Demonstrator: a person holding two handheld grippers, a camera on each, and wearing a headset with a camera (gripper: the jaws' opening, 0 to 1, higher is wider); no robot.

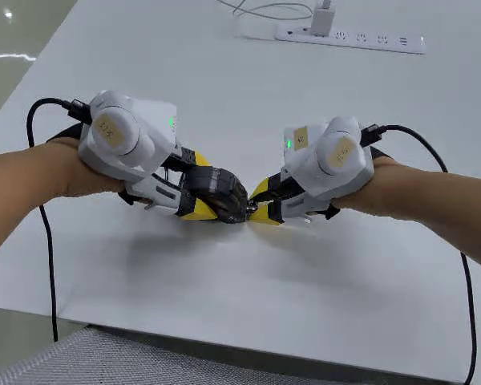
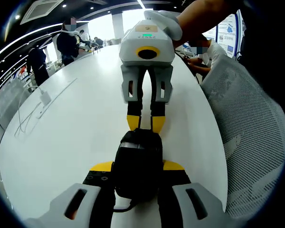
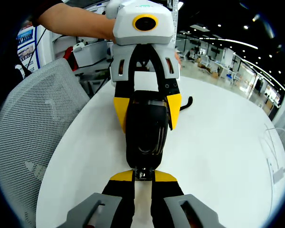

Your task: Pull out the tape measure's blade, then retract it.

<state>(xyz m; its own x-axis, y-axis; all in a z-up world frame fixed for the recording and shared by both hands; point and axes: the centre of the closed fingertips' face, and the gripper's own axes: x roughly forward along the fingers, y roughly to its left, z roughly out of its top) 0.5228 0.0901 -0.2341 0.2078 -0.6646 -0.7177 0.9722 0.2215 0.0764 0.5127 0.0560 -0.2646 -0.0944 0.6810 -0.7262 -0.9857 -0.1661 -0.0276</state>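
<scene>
Two hand-held grippers meet tip to tip over a white table (image 1: 224,273), each gripped by a bare-armed person seen from above in the head view. The left gripper (image 2: 137,166) has its yellow-tipped jaws clamped on either side of a black tape measure (image 2: 138,161), which is held just above the tabletop at the centre of the scene. The case points away from the left gripper, towards the opposing tool.

The right gripper (image 3: 142,176) faces it head-on. Its jaws are drawn nearly together and pinch the small metal end hook (image 3: 142,174) at the front of the case. In the right gripper view the hook lies right up against the mouth of the tape measure, with the black body rising beyond it between the left gripper's yellow tips.

A black cable (image 1: 44,241) trails from the back of the left gripper over the near edge of the table, and another runs from the right gripper. At the far side of the table lies a white power strip (image 1: 349,36) with a white charger (image 1: 322,18) plugged into it, well apart from the work. A grey mesh chair (image 3: 33,142) stands beside the table. In the left gripper view, people are gathered at the far end of the room.
</scene>
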